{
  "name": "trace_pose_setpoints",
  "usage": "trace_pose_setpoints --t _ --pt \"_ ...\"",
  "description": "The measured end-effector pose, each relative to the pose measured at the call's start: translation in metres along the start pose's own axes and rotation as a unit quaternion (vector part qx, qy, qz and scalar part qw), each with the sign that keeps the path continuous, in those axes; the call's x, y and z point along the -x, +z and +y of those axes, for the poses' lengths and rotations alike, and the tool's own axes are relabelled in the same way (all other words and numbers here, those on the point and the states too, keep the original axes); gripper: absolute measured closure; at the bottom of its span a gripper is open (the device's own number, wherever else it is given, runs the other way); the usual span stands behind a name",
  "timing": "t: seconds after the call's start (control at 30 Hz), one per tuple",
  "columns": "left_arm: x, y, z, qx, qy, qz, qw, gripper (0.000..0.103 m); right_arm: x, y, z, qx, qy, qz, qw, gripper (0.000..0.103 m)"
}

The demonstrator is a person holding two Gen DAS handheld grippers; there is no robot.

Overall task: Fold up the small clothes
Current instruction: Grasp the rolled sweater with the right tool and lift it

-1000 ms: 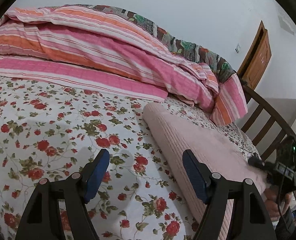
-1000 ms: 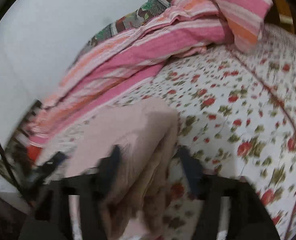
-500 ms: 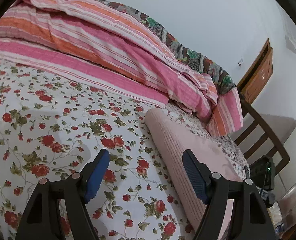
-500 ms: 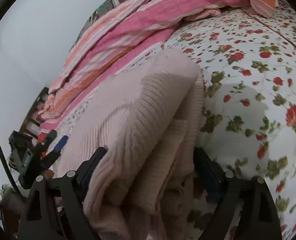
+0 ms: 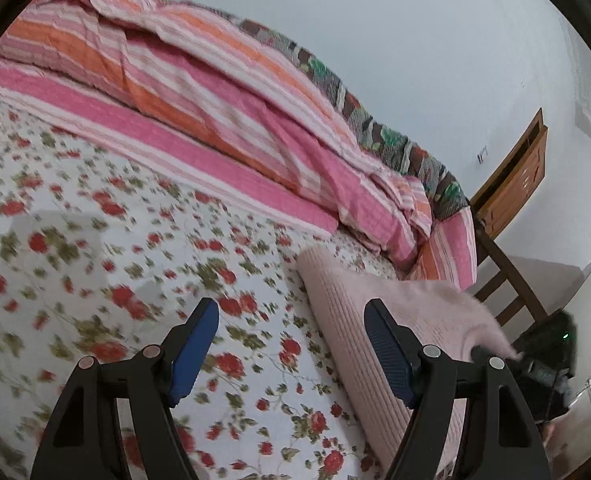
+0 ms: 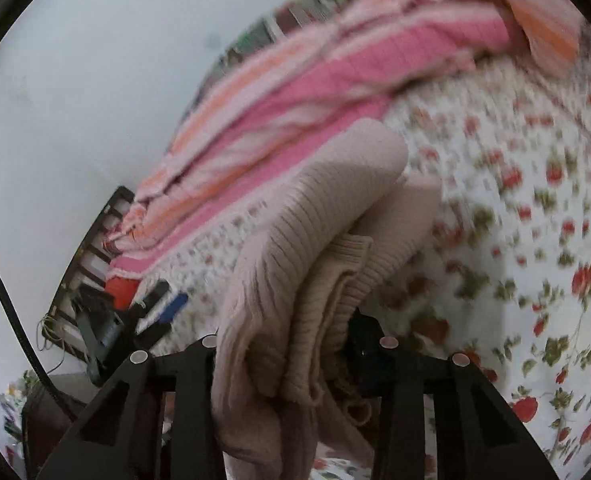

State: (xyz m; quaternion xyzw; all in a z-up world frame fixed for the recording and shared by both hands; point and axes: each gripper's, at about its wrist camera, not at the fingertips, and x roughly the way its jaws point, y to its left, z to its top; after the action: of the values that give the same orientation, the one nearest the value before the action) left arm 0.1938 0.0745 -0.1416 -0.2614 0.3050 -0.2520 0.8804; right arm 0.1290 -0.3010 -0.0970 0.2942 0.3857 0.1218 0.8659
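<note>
The left gripper (image 5: 291, 350) hangs over the flowery bedsheet (image 5: 95, 280) with its 2 blue pads wide apart and nothing between them. It holds no cloth at all. Just to its right lies the pink knit sweater (image 5: 375, 320), folded into a long soft bundle on the bed, with the striped pink and orange blanket (image 5: 215, 120) heaped up behind it. In the right wrist view, the right gripper (image 6: 295, 344) has just been closing its jaws, and the thick folded end of the sweater (image 6: 315, 248) is squeezed tight between them, so it has a firm grab on the bundle. That end looks lifted a bit off the sheet. The folding seems mostly done, and the step in hand looks like picking up the folded sweater, maybe to fold it 1 more time or to move it. The next move needs a steady grip so the layers do not slip apart, and the empty left gripper could help by catching the far end.
</note>
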Motion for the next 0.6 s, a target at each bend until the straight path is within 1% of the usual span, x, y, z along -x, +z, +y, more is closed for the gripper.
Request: trace_pose_setpoints --t 0.03,0.13,0.17,0.27,0.37,0.43,0.5,0.53,0.6 --pt "0.004 0.003 0.002 -0.002 0.003 -0.003 1.0 0.03 0.003 0.004 0.011 0.01 -0.012 -0.01 1.0 0.066" --pt "0.017 0.013 0.009 -0.01 0.036 -0.015 0.9992 0.03 0.011 0.012 0.042 0.047 -0.062 -0.041 0.996 0.066" --pt "0.02 0.015 0.011 -0.009 0.042 -0.017 0.9989 0.03 0.012 0.016 0.052 0.053 -0.076 -0.049 0.995 0.066" --pt "0.034 0.023 0.023 0.002 0.043 -0.026 0.9987 0.03 0.008 0.027 0.074 0.058 -0.116 -0.059 0.99 0.066" --pt "0.041 0.026 0.033 0.019 0.034 -0.033 0.9987 0.03 -0.008 0.035 0.097 0.067 -0.137 -0.058 0.987 0.066" --pt "0.042 0.028 0.039 0.027 0.032 -0.029 0.9987 0.03 -0.022 0.038 0.11 0.068 -0.127 -0.061 0.988 0.066" --pt "0.045 0.031 0.044 0.028 0.036 -0.033 0.9984 0.03 -0.04 0.04 0.125 0.065 -0.099 -0.063 0.991 0.066" --pt "0.044 0.032 0.043 0.027 0.038 -0.034 0.9983 0.03 -0.047 0.041 0.131 0.058 -0.077 -0.064 0.993 0.066" --pt "0.046 0.034 0.045 0.029 0.039 -0.039 0.9981 0.03 -0.061 0.043 0.131 0.028 -0.009 -0.069 0.997 0.066"
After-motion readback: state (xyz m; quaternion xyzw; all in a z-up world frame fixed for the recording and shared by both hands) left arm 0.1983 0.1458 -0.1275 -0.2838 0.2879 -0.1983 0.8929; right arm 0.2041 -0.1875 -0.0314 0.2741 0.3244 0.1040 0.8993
